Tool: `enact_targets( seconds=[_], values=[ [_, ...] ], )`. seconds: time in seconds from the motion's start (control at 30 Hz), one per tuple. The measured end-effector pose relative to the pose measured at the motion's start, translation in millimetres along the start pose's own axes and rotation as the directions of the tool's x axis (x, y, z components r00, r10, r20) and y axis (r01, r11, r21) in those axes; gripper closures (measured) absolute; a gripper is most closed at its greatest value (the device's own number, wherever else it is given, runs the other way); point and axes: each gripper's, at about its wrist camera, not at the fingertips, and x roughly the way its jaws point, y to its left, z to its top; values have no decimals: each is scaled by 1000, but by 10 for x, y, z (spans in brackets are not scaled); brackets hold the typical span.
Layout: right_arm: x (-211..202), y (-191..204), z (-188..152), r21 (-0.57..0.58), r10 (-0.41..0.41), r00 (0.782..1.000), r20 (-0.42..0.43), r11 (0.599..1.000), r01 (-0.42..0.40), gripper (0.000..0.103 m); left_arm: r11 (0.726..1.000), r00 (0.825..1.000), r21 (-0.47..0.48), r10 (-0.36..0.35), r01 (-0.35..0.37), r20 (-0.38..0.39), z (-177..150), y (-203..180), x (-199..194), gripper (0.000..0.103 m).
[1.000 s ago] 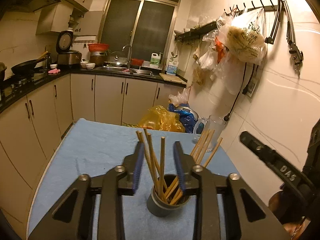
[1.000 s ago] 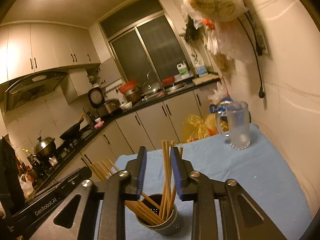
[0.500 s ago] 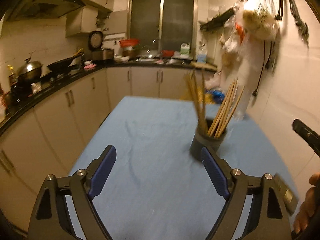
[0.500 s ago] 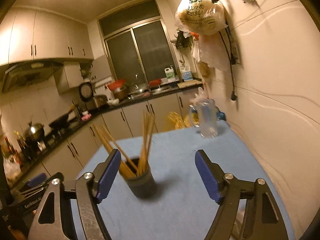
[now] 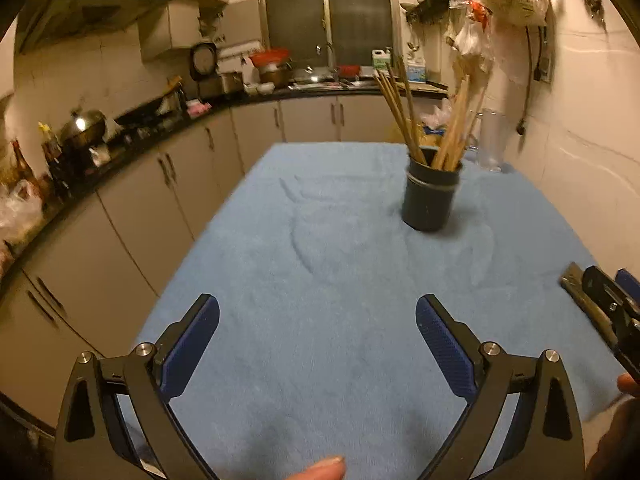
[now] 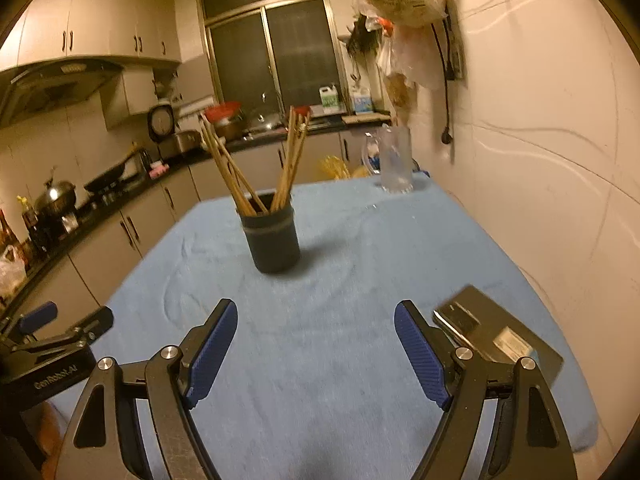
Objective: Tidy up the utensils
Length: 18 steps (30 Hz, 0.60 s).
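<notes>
A dark round holder [image 5: 430,196] stands upright on the blue cloth-covered table [image 5: 340,280], with several wooden chopsticks [image 5: 424,120] leaning out of it in two bunches. It also shows in the right wrist view [image 6: 274,240] with the chopsticks [image 6: 256,168]. My left gripper [image 5: 318,344] is open and empty, well in front of the holder. My right gripper [image 6: 316,348] is open and empty, also in front of it. The right gripper shows at the right edge of the left wrist view [image 5: 608,312].
A clear glass mug [image 6: 394,160] stands at the table's far right corner. A flat dark device [image 6: 500,332] lies on the cloth near the right gripper. Kitchen cabinets [image 5: 160,184] run along the left; the wall [image 6: 540,160] is close on the right.
Both grippers have let go of the chopsticks, opened wide and pulled back from the holder. The chopsticks now stand in the holder on their own.
</notes>
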Motion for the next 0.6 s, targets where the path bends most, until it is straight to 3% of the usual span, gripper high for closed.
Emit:
enact_targets(
  seconds=[0.1, 0.23, 0.6],
  values=[
    [-68, -32, -26, -3, -8, 1000, 7, 1000, 8, 18, 999, 1000, -45, -25, 25, -15, -78, 34, 12, 5],
    [-15, -26, -17, -10, -15, 1000, 0, 1000, 15, 18, 997, 997, -34, 61, -63, -35, -142, -15, 56, 5],
    [85, 132, -30, -66, -9, 1000, -28, 998, 7, 18, 987, 993, -116, 104, -110, -59, -197, 197, 121, 5]
  ],
)
